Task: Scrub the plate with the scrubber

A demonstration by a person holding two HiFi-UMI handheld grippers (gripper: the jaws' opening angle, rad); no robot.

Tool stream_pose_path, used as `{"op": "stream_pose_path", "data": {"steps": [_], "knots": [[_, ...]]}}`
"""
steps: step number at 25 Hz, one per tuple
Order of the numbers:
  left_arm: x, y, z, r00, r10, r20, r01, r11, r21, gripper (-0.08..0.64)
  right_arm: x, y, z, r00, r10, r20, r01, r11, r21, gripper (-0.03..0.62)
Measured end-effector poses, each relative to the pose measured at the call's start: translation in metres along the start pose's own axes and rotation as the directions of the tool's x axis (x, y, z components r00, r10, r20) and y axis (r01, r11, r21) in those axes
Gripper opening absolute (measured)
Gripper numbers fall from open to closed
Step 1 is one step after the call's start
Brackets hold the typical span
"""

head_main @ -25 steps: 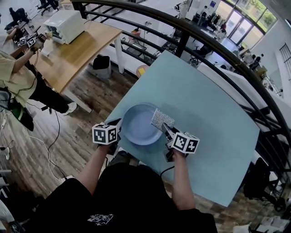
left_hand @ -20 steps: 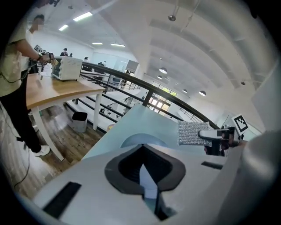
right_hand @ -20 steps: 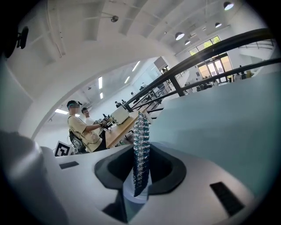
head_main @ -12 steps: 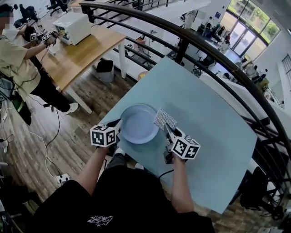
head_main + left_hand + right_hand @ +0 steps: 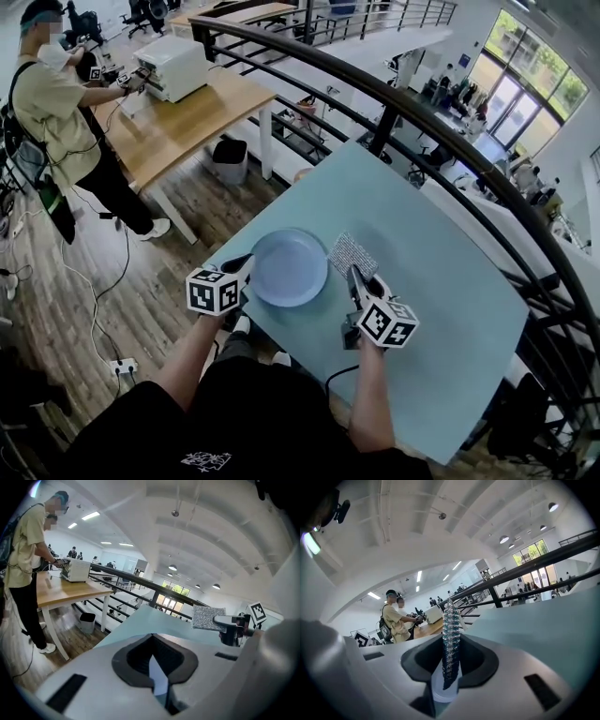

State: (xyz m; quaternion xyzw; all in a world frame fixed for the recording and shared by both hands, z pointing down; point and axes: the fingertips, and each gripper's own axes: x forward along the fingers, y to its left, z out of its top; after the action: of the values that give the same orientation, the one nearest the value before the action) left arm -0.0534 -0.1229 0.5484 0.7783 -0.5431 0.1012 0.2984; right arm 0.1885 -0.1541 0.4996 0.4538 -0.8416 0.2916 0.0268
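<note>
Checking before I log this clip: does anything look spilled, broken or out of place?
Nothing stands out. The plate sits on the table near its edge, its rim clamped by the left hand-held gripper; the right hand-held gripper holds the scrubber beside it.

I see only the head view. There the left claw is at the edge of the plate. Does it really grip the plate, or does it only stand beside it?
Observer: It grips it. In the left gripper view the left claw is shut on the plate, whose thin pale rim sits between its jaws.
Operator: And is the right claw closed on the scrubber?
Observer: Yes. The right gripper view shows the right claw shut on the scrubber, which stands edge-on between its jaws.
</note>
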Motion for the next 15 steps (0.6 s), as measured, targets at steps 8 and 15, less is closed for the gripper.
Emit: {"op": "stream_pose_path", "data": {"steps": [8,15], "knots": [[-0.015,-0.008,0.043,0.995,-0.018,0.096,0.015,0.999,0.03,0.008,-0.004,0.013,0.033,0.998,-0.003,0.065,0.007,0.999,-0.051,0.083],[-0.025,-0.006,0.081,0.983,-0.061,0.171,0.051,0.997,0.063,0.008,-0.006,0.031,0.053,0.992,-0.033,0.119,0.046,0.993,-0.112,0.083]]}}
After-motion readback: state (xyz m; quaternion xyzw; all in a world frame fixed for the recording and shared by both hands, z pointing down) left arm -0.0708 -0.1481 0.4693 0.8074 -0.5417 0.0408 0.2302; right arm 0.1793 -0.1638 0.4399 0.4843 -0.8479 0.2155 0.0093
